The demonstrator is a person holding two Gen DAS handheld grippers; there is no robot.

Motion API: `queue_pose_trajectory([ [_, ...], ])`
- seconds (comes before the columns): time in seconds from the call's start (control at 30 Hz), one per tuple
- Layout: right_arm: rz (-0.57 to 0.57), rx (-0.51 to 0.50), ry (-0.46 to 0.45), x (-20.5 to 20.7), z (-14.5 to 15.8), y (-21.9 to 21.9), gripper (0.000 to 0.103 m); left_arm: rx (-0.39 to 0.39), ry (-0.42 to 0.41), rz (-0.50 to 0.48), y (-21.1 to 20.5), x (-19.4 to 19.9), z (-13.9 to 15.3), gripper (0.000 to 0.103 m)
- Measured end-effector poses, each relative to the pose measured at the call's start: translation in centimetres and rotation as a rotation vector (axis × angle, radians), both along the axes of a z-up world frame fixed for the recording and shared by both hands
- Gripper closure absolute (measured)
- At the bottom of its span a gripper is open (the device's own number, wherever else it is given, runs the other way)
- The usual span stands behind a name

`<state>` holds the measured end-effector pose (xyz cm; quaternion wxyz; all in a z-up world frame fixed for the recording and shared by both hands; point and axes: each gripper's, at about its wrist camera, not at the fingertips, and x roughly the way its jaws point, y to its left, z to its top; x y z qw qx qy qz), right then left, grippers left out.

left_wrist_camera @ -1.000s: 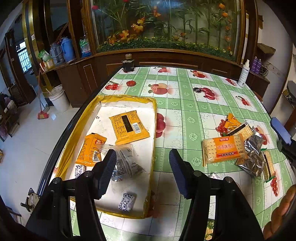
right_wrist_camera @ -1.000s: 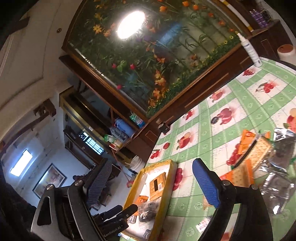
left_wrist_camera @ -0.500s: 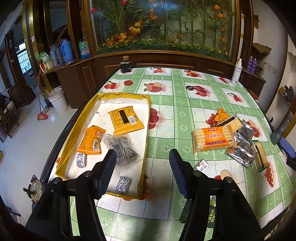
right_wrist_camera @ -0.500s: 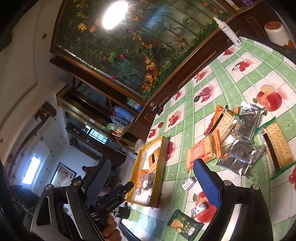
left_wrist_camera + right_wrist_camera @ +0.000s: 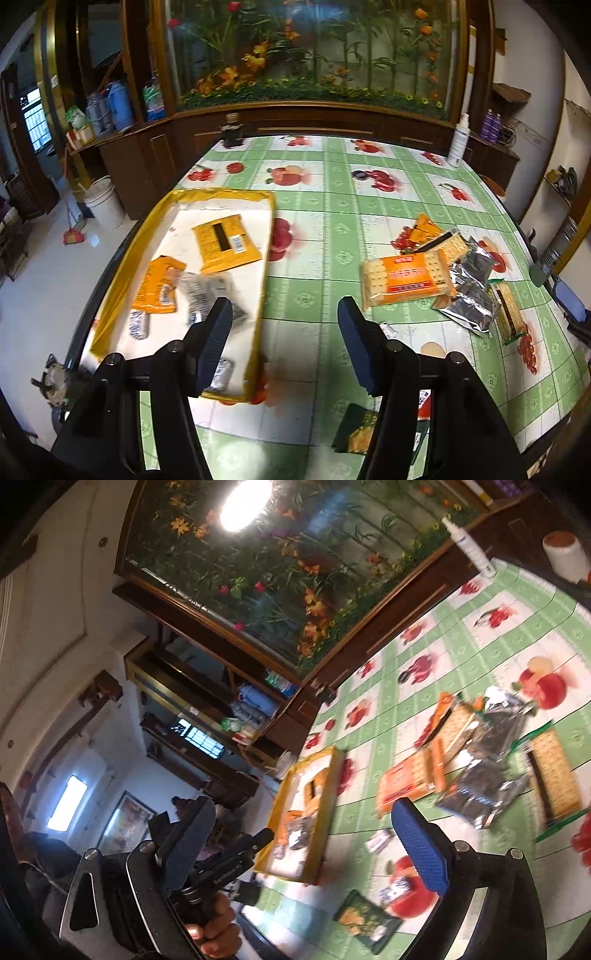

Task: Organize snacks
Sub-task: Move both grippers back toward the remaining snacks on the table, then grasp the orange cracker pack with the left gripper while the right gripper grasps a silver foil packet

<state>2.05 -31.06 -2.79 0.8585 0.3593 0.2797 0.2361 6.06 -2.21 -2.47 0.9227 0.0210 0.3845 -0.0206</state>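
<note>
Since a second back you pulled your left gripper [image 5: 282, 332] away from the yellow tray [image 5: 110, 291], so more tablecloth showed. Your right gripper [image 5: 303, 845] was opening, nothing between its jaws; the left sat spread and empty. Only the right view caught your hand [image 5: 214, 930]. The orange cracker pack [image 5: 406, 277] lay well right of the tray, just past the left fingertips.

A dark green snack packet [image 5: 356, 430] lies half hidden behind the right-hand jaw. Beside the left-hand jaw, a clear wrapped packet [image 5: 212, 293] is blurred.
</note>
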Motion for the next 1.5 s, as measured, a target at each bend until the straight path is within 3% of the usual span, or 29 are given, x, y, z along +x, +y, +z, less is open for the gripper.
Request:
queue_pose_trajectory([
  [0.13, -0.053, -0.161, -0.036, -0.6, 0.2, -0.6, 0.005, 0.034, -0.012, -0.041, -1.9, 0.3, -1.1, 0.045],
  [0.27, -0.064, -0.181, -0.057, -0.8, -0.7, -1.8, 0.005, 0.041, 0.032, -0.084, -3.2, 1.3, -2.7, 0.045],
  [0.43, -0.092, -0.233, 0.019, 0.5, -2.0, -2.5, 0.005, 0.048, 0.066, -0.107, -4.0, 2.4, -4.0, 0.045],
  [0.77, -0.129, -0.555, 0.170, 3.5, -4.7, -0.2, 0.005, 0.069, 0.139, -0.189, -4.6, 4.3, -6.3, 0.045],
  [0.97, -0.053, -0.609, 0.219, 4.9, -6.0, 1.3, 0.006, 0.144, 0.133, -0.418, -8.2, 6.5, -5.7, 0.044],
  [1.07, -0.020, -0.597, 0.238, 5.4, -6.8, 1.4, 0.006, 0.267, 0.095, -0.524, -10.8, 7.7, -5.7, 0.044],
  [1.17, -0.014, -0.600, 0.255, 5.8, -7.4, 1.4, 0.006, 0.332, 0.110, -0.625, -12.8, 9.0, -6.5, 0.043],
  [1.37, 0.010, -0.642, 0.277, 6.8, -8.2, 1.7, 0.006, 0.240, 0.174, -0.863, -13.7, 9.5, -6.7, 0.043],
  [1.5, 0.047, -0.690, 0.263, 7.5, -8.3, 2.0, 0.006, 0.264, 0.174, -0.957, -14.7, 8.8, -7.1, 0.043],
])
